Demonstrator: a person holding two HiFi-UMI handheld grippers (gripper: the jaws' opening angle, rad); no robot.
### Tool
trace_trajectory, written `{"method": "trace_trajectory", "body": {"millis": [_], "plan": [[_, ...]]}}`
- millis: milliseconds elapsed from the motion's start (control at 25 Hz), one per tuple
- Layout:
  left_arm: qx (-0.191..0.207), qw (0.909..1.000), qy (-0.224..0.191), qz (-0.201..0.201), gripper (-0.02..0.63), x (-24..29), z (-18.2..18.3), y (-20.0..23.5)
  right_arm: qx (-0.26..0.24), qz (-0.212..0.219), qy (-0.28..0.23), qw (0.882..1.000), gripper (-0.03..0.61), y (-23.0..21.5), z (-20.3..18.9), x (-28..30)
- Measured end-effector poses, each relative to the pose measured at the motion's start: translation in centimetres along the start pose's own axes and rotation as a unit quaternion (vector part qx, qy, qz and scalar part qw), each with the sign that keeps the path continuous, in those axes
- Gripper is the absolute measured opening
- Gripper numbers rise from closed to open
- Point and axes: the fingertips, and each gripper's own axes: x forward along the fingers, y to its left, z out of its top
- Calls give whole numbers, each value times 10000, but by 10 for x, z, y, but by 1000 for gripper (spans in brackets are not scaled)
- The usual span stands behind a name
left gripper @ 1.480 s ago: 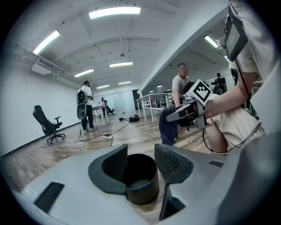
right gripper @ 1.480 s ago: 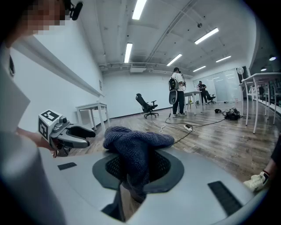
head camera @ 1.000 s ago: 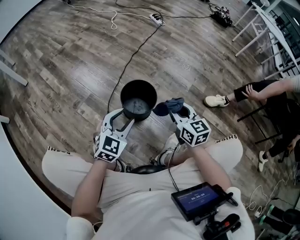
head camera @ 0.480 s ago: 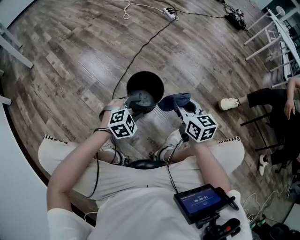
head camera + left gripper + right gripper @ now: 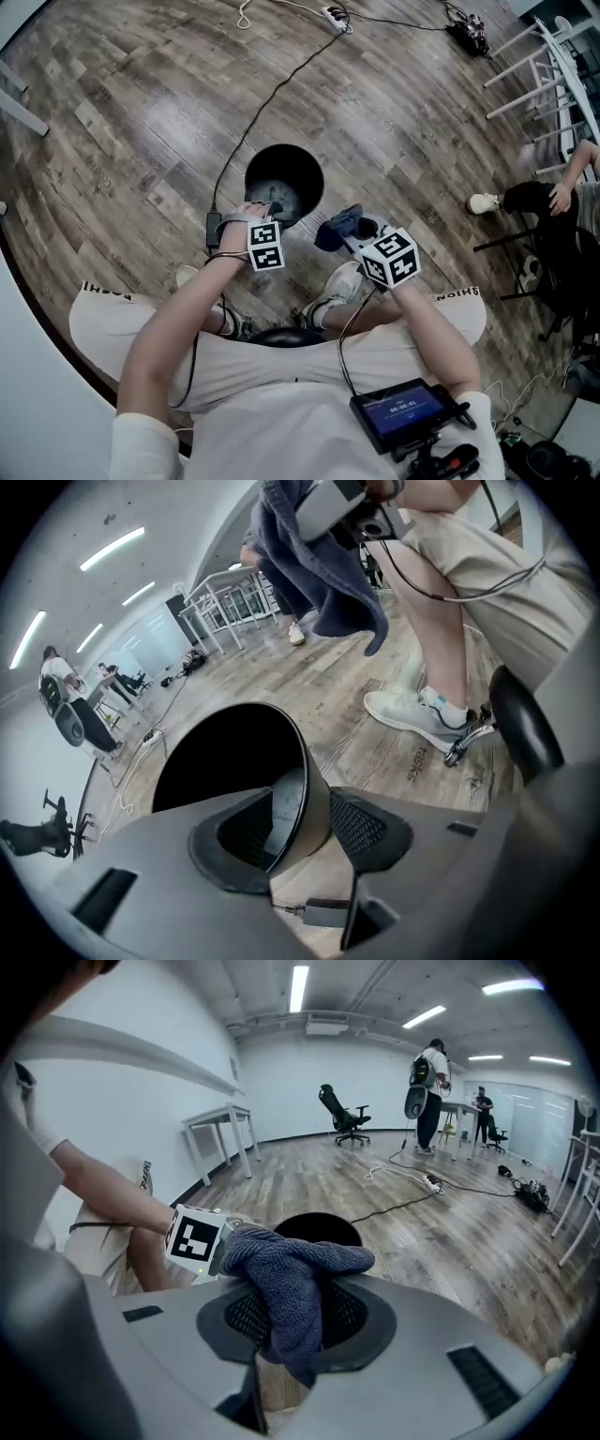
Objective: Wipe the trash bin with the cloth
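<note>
Head view: a round black bin (image 5: 284, 178) stands on the wooden plank floor (image 5: 141, 112); the left tool (image 5: 270, 208) is at its near rim. Left gripper view: the jaws stand apart, 1 inside the thin smooth wall, 1 outside. Right gripper view: the right tool (image 5: 295, 1321) is clamped on a dark blue, looped-weave cloth (image 5: 291, 1269) hanging near the bin.

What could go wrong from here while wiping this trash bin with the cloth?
1. The left gripper has its jaws astride the rim of the trash bin without clamping it, so the bin may tip or slide under wiping pressure.
2. The cloth hangs loosely from the right gripper and could slip out.
3. A cable lies beside the bin and might snag.
</note>
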Motion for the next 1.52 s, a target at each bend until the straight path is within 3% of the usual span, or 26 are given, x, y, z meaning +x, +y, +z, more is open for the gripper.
{"method": "trace_trajectory", "body": {"millis": [320,560,720,920,1520], "plan": [[678,9973,294,-18,138,23,-3,0,-608,585,920,9922,92,-9,-37,68],[832,9938,546,-501,106,26,-5,-5,-706,868,1473,9827,92,-9,-74,107],[1128,9892,604,-710,85,26,-6,-9,-1114,853,1705,9753,92,-16,-96,133],[1675,9820,622,-609,64,27,-8,-13,-1042,803,1576,9787,95,-22,-106,152],[1820,9805,483,-568,63,27,-7,-13,-1426,454,1936,9696,95,-62,-206,251]]}}
